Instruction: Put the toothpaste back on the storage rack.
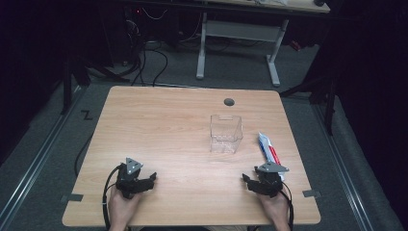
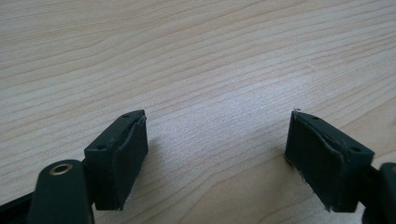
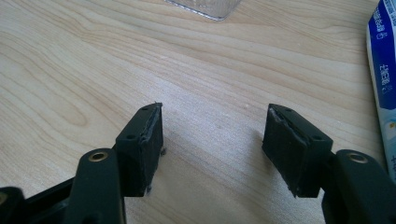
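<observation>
You had both tools resting low on the table (image 1: 159, 125), left gripper (image 2: 217, 154) and right gripper (image 3: 212, 140) spread wide, empty. Tube (image 1: 268, 149) lay just beside the right one; clear box (image 1: 225, 133) stood mid-table. Likely nothing started; next probably reaching for the tube.

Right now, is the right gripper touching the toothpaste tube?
Apart. In the right gripper view, the right gripper stands open over bare table, and a strip of wood shows between its nearer jaw and the toothpaste tube.
</observation>
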Tool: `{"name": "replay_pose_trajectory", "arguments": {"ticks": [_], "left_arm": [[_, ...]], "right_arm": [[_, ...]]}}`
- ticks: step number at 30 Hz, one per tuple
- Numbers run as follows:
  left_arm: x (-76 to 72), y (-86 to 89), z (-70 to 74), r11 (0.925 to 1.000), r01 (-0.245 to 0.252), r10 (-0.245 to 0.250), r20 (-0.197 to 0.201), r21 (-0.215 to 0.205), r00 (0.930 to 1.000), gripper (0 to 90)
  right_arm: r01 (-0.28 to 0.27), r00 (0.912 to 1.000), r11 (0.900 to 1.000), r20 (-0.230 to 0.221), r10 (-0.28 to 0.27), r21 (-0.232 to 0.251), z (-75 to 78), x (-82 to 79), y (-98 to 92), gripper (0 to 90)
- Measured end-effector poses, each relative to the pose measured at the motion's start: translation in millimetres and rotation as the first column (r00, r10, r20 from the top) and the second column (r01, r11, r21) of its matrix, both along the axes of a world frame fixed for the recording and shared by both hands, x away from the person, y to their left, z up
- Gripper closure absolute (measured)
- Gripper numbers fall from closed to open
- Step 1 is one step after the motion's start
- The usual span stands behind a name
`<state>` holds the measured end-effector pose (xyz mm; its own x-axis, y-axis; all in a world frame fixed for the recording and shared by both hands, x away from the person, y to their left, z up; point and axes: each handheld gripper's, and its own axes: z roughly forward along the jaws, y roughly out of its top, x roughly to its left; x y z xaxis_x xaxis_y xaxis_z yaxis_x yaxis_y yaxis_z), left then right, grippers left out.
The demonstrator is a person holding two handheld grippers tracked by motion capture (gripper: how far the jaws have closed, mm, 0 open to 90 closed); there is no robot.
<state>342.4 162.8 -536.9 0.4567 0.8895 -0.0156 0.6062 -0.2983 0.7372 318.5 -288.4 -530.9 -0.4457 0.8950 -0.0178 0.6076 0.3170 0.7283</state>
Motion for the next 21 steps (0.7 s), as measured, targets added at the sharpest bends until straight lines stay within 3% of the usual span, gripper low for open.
{"name": "replay_pose_trajectory", "arguments": {"ticks": [21], "left_arm": [[0.0, 0.0, 0.0, 1.0, 0.0, 0.0, 0.0, 0.0, 1.0, 21.3]], "right_arm": [[0.004, 1.0, 1.0, -0.001, -0.004, 0.001, 0.0, -0.2, 0.3, 37.2]]}}
